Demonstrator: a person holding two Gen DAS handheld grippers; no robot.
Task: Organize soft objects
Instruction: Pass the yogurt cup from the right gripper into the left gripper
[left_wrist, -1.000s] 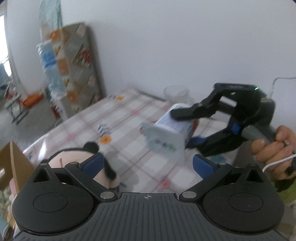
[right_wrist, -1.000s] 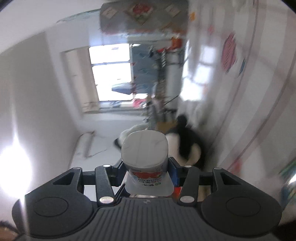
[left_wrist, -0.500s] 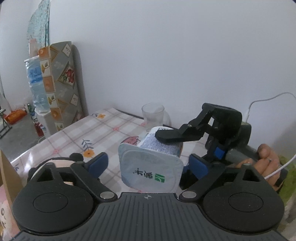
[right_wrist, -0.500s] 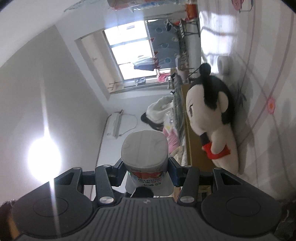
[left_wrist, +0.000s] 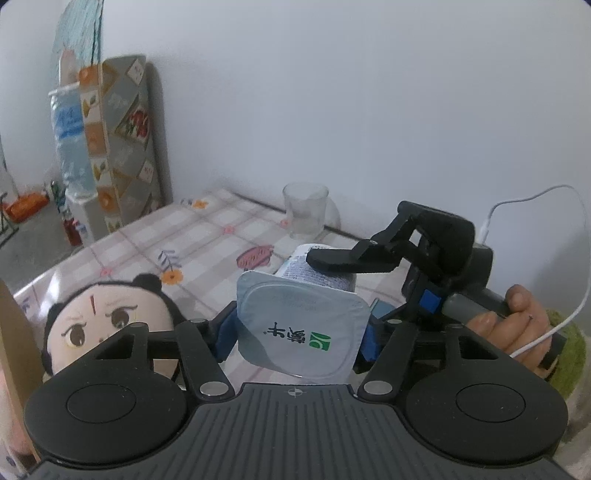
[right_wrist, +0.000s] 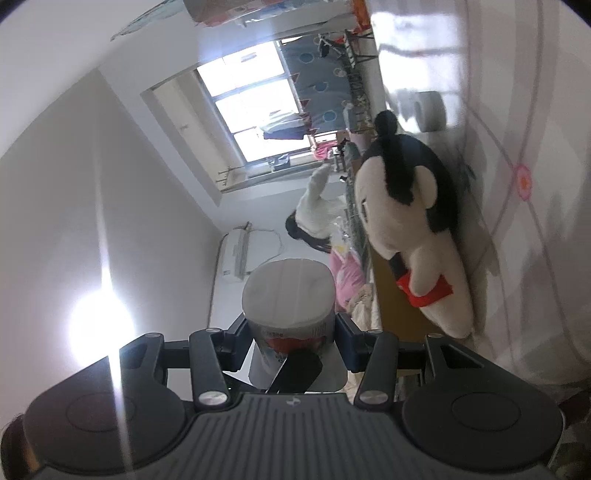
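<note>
A yogurt cup (left_wrist: 303, 325) with a foil lid hangs above the checked table (left_wrist: 192, 236), lid toward the left wrist camera. My right gripper (left_wrist: 369, 284) is shut on its body, one finger above and one below. The cup's base (right_wrist: 291, 291) fills the gap between the right gripper (right_wrist: 291, 332) pads. My left gripper (left_wrist: 299, 328) has the cup between its jaws, which are closing. Its pads stand close at both sides behind the lid's rim, and the cup shows no squeeze. A plush doll (left_wrist: 107, 321) with black hair lies on the table (right_wrist: 517, 258) to the left.
A clear glass (left_wrist: 304, 212) stands at the back by the wall. A cardboard box (right_wrist: 391, 295) holding soft toys borders the table beside the doll (right_wrist: 406, 221). A hand (left_wrist: 517, 321) grips the right handle, with a white cable and a green fuzzy thing (left_wrist: 569, 354) beside it.
The cup has come from out in front of the left gripper to between its fingers, and those jaws have narrowed around it. The doll's face has come into the left view.
</note>
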